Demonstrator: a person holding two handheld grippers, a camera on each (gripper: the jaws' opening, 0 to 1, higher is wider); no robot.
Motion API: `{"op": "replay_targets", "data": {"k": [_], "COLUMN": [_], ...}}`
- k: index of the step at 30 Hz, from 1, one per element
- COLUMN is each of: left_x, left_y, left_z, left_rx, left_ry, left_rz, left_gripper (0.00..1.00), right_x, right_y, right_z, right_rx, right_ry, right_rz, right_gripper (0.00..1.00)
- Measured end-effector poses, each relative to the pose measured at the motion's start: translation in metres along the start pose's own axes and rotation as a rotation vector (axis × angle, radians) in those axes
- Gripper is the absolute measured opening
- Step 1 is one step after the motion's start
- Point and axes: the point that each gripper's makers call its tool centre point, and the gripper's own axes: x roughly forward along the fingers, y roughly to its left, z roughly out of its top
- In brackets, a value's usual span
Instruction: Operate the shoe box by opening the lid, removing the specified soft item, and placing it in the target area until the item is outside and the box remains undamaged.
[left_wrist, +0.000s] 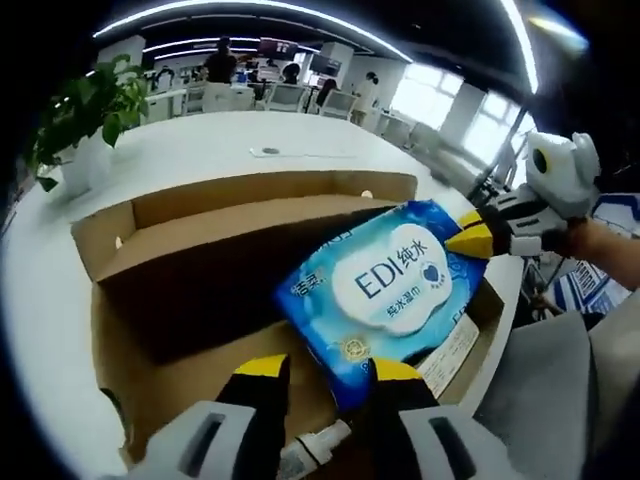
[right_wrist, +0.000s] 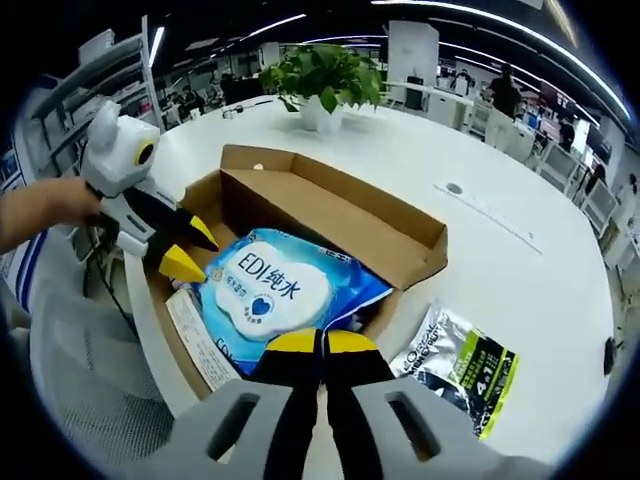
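Observation:
An open brown cardboard shoe box (left_wrist: 190, 225) (right_wrist: 330, 210) lies on a white table, its lid folded back. A blue and white wet-wipe pack (left_wrist: 385, 280) (right_wrist: 262, 292) is tilted up over the box's near end. My right gripper (right_wrist: 322, 342) (left_wrist: 468, 238) is shut on one edge of the pack. My left gripper (left_wrist: 328, 368) (right_wrist: 190, 250) stands open at the pack's opposite corner, which reaches in between the jaws without being pinched. A white printed slip (left_wrist: 448, 355) (right_wrist: 195, 345) lies in the box under the pack.
A silver and green sachet pack (right_wrist: 460, 365) lies on the table (right_wrist: 520, 270) beside the box. A potted plant (left_wrist: 85, 115) (right_wrist: 325, 75) stands behind the box. The table edge runs close to the box's near end. Desks, chairs and people fill the room behind.

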Motion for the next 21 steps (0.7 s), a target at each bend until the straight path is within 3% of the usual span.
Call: {"op": "replay_targets", "data": {"k": [3,7,12,17,21], "left_x": [0.003,0.009,0.015,0.015,0.016], "left_y": [-0.001,-0.002,-0.008,-0.006,-0.005], "left_z": [0.004,0.001,0.001,0.004,0.004], "left_rx": [-0.058,-0.1,-0.212,-0.242,-0.205], "left_ry": [-0.024,-0.009,-0.008,-0.021,-0.01], "left_rz": [-0.013,-0.035,-0.068,-0.061,-0.031], "left_gripper": [0.28,0.27,0.27,0.18,0.07], "right_x": [-0.001,-0.001,-0.001,-0.001,-0.002], "right_y": [0.0,0.0,-0.001,-0.002,-0.001], "right_z": [0.0,-0.001,-0.003,-0.004,-0.004], "right_rx": [-0.011,0.003,0.009,0.041,0.054], "right_ry": [-0.001,-0.005,-0.007,-0.017,-0.021], "right_rz": [-0.004,-0.004,-0.007,-0.01,-0.011], "right_gripper": [0.0,0.0,0.0,0.0,0.0]}}
